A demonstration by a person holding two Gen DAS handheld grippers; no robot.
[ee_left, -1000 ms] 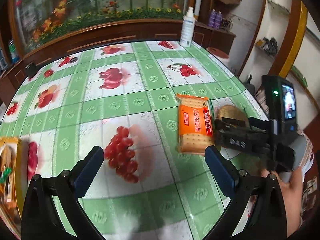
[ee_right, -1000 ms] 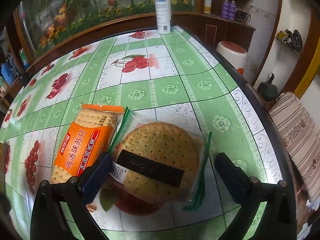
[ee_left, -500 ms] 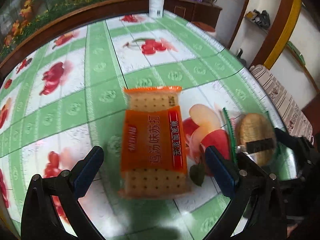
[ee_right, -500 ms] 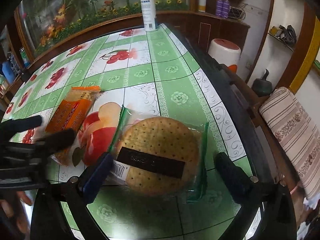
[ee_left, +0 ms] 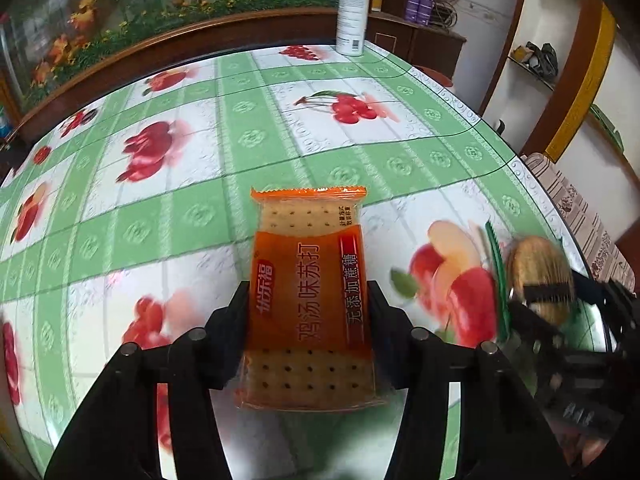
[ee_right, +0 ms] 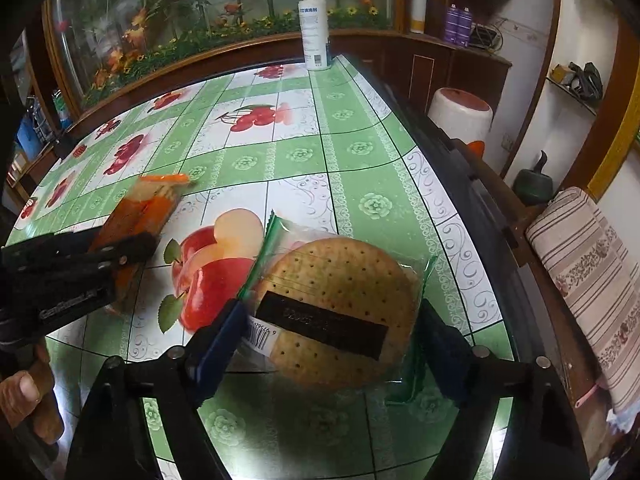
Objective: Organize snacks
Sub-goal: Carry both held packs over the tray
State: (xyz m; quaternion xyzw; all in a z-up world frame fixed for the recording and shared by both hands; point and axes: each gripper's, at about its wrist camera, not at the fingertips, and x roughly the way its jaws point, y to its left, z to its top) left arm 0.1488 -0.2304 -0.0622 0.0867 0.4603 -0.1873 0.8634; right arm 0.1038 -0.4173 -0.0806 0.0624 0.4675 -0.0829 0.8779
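An orange pack of square crackers (ee_left: 310, 300) lies on the fruit-print tablecloth (ee_left: 240, 152). My left gripper (ee_left: 308, 312) is shut on its two long sides; it also shows in the right wrist view (ee_right: 132, 248), with the orange pack (ee_right: 148, 208) in it. A clear bag with a big round biscuit (ee_right: 340, 312) lies near the table's right edge. My right gripper (ee_right: 332, 344) is closed against both sides of that bag, which shows blurred in the left wrist view (ee_left: 536, 276).
A white spray bottle (ee_left: 351, 12) stands at the table's far edge, also in the right wrist view (ee_right: 315, 28). The table's right edge (ee_right: 480, 200) drops to a white stool (ee_right: 460, 112) and a striped cushion (ee_right: 592, 280).
My left gripper moved right to the orange pack and closed on it. My right gripper narrowed onto the round biscuit bag, which has moved away from the orange pack.
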